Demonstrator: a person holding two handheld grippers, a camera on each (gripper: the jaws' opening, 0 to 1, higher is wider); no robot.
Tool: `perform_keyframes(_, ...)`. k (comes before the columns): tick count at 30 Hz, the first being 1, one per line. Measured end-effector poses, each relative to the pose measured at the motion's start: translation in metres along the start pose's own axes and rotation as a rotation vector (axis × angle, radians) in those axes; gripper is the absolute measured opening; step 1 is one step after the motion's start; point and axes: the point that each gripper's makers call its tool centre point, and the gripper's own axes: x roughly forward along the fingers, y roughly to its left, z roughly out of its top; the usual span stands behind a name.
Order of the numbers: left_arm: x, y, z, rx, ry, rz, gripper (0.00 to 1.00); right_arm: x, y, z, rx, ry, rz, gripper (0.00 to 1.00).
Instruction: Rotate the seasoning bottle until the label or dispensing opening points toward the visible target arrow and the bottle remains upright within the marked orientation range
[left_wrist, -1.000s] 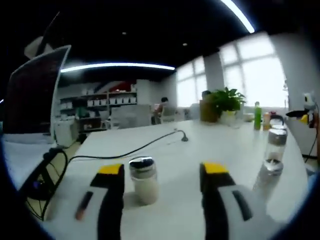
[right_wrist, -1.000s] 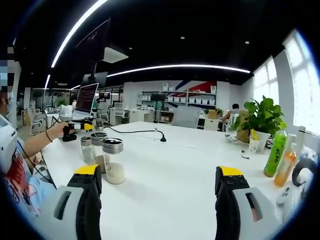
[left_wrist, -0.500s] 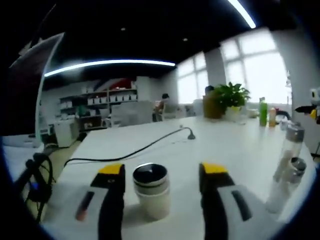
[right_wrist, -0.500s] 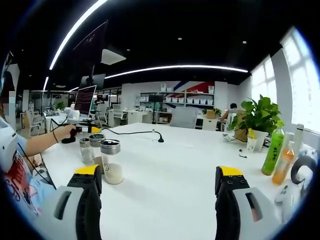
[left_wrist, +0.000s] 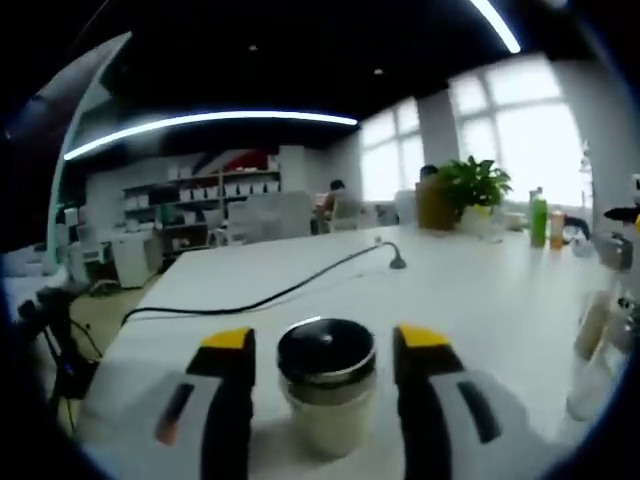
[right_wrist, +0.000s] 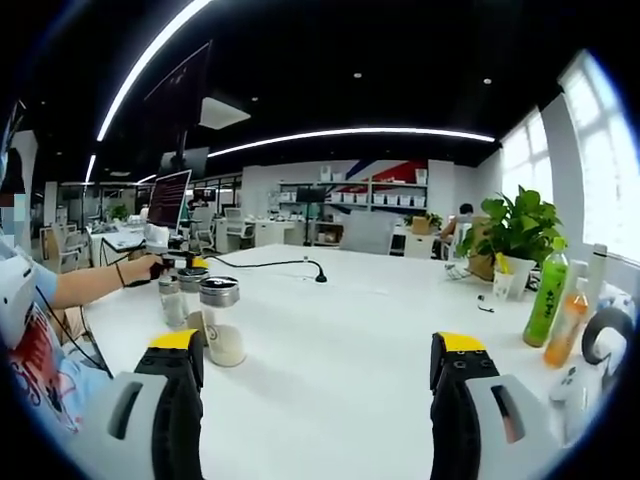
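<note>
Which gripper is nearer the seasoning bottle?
Left. The left gripper has its fingers either side of the bottle; the right gripper sits back, with the bottle off to its left.

White table (right_wrist: 350, 350) carries: seasoning bottle (right_wrist: 221, 320) upright, a second, smaller shaker (right_wrist: 174, 300) just beside it; black cable (left_wrist: 270, 295) running across the top; potted plant (right_wrist: 518, 240), green bottle (right_wrist: 546, 298) and orange bottle (right_wrist: 566, 325) near the far edge.

Bright daylight glares through the windows (left_wrist: 520, 130), ceiling light strips (right_wrist: 350, 135) glow overhead; the left gripper view is soft and blurred, edges bowed by fisheye.
</note>
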Motion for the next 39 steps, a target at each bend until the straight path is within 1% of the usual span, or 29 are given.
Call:
perform_keyframes(3,0.003,0.001,0.002,-0.015,-0.012,-0.007,0.52,0.001,0.002,0.001,-0.008,-0.004,0.010,0.98)
perform_keyframes(6,0.004,0.003,0.006,-0.015,-0.030,0.000,0.51,0.002,0.004,0.001,-0.010,0.000,0.018,0.98)
perform_keyframes(8,0.005,0.001,0.009,-0.012,-0.044,-0.015,0.46,0.003,0.004,0.000,-0.009,0.002,0.019,0.98)
perform_keyframes(10,0.005,-0.002,0.009,-0.010,-0.037,-0.028,0.39,0.003,0.005,-0.001,-0.009,0.008,0.023,0.98)
perform_keyframes(11,0.005,0.000,0.008,0.000,-0.032,-0.020,0.39,0.003,0.006,-0.001,-0.009,0.010,0.023,0.98)
perform_keyframes(15,0.006,0.002,0.009,-0.009,-0.045,-0.029,0.39,0.002,0.005,0.000,-0.012,0.002,0.016,0.98)
perform_keyframes(19,0.005,0.001,0.010,-0.005,-0.051,-0.037,0.38,0.003,0.003,-0.002,-0.006,0.010,0.015,0.97)
perform_keyframes(20,0.005,0.001,0.009,-0.005,-0.049,-0.036,0.38,0.003,0.003,-0.002,-0.003,0.010,0.013,0.97)
perform_keyframes(21,0.004,0.003,0.010,-0.015,-0.050,-0.019,0.38,0.003,0.003,-0.002,-0.002,0.010,0.013,0.97)
perform_keyframes(22,0.003,0.003,0.011,-0.022,-0.062,-0.015,0.38,0.003,0.003,-0.002,-0.003,0.011,0.012,0.97)
perform_keyframes(24,0.001,0.001,0.012,-0.028,-0.070,-0.024,0.38,0.003,0.003,-0.002,-0.007,0.010,0.010,0.97)
perform_keyframes(26,-0.001,-0.002,0.014,-0.007,-0.063,-0.027,0.38,0.002,0.003,-0.001,-0.010,0.007,0.010,0.97)
perform_keyframes(27,-0.003,-0.004,0.017,0.013,-0.072,-0.026,0.38,0.003,0.003,0.000,-0.011,0.007,0.011,0.97)
perform_keyframes(30,-0.009,-0.009,0.028,0.012,-0.096,-0.042,0.38,0.004,0.003,-0.001,-0.007,0.012,0.014,0.97)
perform_keyframes(32,-0.013,-0.012,0.033,0.011,-0.098,-0.054,0.38,0.005,0.004,-0.002,-0.006,0.016,0.014,0.97)
perform_keyframes(34,-0.017,-0.017,0.039,0.036,-0.107,-0.056,0.38,0.004,0.006,-0.001,-0.011,0.018,0.013,0.97)
perform_keyframes(39,-0.029,-0.026,0.044,0.041,-0.099,-0.077,0.38,0.003,0.009,0.001,-0.028,0.015,0.016,0.97)
